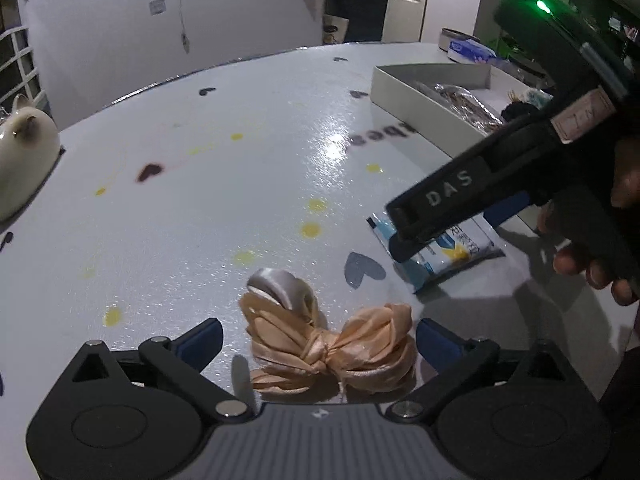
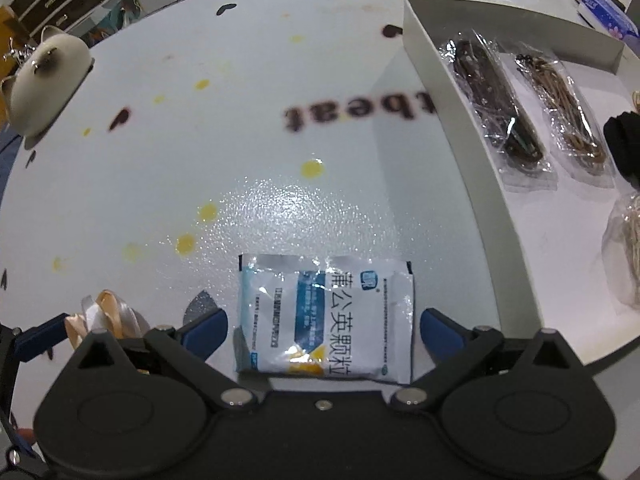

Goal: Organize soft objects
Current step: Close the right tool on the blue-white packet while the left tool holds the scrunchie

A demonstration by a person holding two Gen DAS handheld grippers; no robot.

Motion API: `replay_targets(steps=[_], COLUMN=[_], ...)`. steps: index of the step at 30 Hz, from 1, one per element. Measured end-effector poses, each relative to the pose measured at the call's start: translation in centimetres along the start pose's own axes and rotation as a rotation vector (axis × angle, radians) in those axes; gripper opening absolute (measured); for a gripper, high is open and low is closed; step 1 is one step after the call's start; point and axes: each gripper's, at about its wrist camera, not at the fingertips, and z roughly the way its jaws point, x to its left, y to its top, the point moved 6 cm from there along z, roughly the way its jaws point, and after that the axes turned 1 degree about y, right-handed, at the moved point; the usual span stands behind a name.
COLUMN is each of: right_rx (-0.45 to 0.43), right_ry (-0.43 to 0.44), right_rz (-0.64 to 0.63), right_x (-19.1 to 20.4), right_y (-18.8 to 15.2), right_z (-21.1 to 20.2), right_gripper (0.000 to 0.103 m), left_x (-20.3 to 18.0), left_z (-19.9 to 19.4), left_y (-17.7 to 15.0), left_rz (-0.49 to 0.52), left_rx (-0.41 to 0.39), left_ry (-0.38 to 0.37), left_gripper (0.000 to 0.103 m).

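A peach satin ribbon bundle (image 1: 328, 344) lies on the white table between the open fingers of my left gripper (image 1: 318, 340), which straddles it low over the table. A white and blue medicine sachet (image 2: 326, 318) lies flat between the open fingers of my right gripper (image 2: 324, 332). The sachet (image 1: 452, 250) also shows in the left wrist view, partly under the right gripper's body (image 1: 436, 208). The ribbon (image 2: 106, 312) shows at the lower left of the right wrist view.
A white open box (image 2: 440, 92) at the right holds two bagged cord bundles (image 2: 496, 108), a black soft item (image 2: 624, 136) and a clear bag (image 2: 628, 248). A cat figurine (image 2: 44, 76) stands at the far left edge. A tissue pack (image 2: 604, 12) lies behind the box.
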Motion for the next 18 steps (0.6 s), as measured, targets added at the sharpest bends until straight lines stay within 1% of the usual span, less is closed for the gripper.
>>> replay_targets(steps=[3,5,6,9,12,15,17,18], right_rx=[-0.005,-0.008,-0.011,-0.024,-0.037,-0.052,-0.061,-0.071], right_ry=[-0.03,-0.067,-0.081,-0.072,-0.061,-0.047,-0.04,-0.035], right_rz=[-0.019,-0.048,-0.071,-0.094,-0.119,-0.148,-0.156,-0.163], right_x=[0.3,0.8,1.0,1.1,1.3,1.3,1.0,1.0], right_y=[0.0,-0.1,-0.2,-0.1,-0.3,-0.5,-0.8,-0.9], right_z=[0.3,0.5,0.5,0.4,0.3,0.0,-0.5,-0.7], right_gripper=[0.103,0.1,0.097,0.091,0.086,0.082,0.08,0.075], left_x=[-0.1,-0.1,-0.1,-0.4,-0.6,-0.2,0.1,0.3], left_z=[0.4,0.6,0.6,0.8,0.9,0.8,0.8,0.8], left_y=[-0.2,-0.3,-0.3,-0.5,-0.5,-0.5,-0.4,-0.3], left_rz=[-0.006,-0.004,-0.003,0.026,0.028,-0.008,-0.051,-0.071], left_rx=[0.01,0.013,0.014,0.035,0.044,0.046,0.042,0.038], left_ry=[-0.004,-0.001,0.0,0.002,0.0,-0.005,-0.016,-0.019], left_gripper=[0.1,0.098,0.094,0.084,0.079,0.076,0.075,0.074])
